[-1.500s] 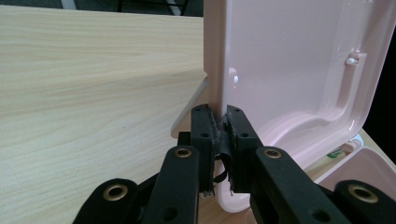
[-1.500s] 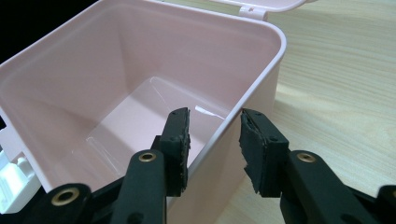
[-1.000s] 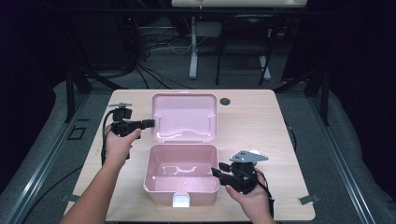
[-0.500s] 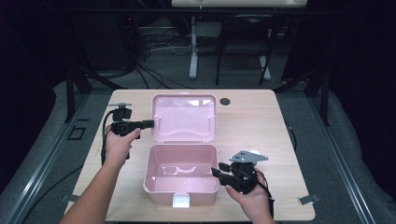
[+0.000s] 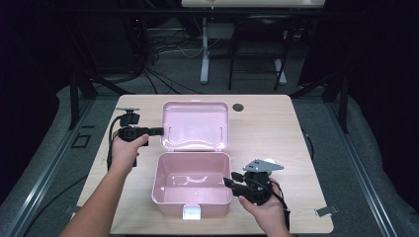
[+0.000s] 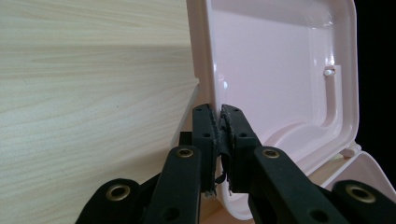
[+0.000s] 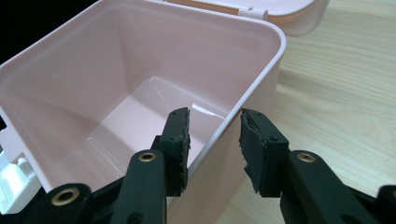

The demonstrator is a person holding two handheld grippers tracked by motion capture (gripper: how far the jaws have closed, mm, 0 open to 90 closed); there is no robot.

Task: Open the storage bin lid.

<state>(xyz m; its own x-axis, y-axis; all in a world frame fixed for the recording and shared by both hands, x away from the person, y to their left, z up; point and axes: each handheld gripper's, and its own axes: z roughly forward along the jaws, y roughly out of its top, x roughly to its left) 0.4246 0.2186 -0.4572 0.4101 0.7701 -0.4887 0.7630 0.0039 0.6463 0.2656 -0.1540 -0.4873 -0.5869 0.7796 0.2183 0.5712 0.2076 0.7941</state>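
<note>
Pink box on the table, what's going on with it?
A person works a pink plastic box with two handheld grippers. The left gripper is shut on the left edge of the open hinged lid, which lies tipped back on the light wooden table. The right gripper straddles the box's right wall, jaws apart and not pressing it. The box looks empty.

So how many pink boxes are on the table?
1. The pink box sits open at the table's near edge, between both hands, its lid folded back flat behind it.
</note>
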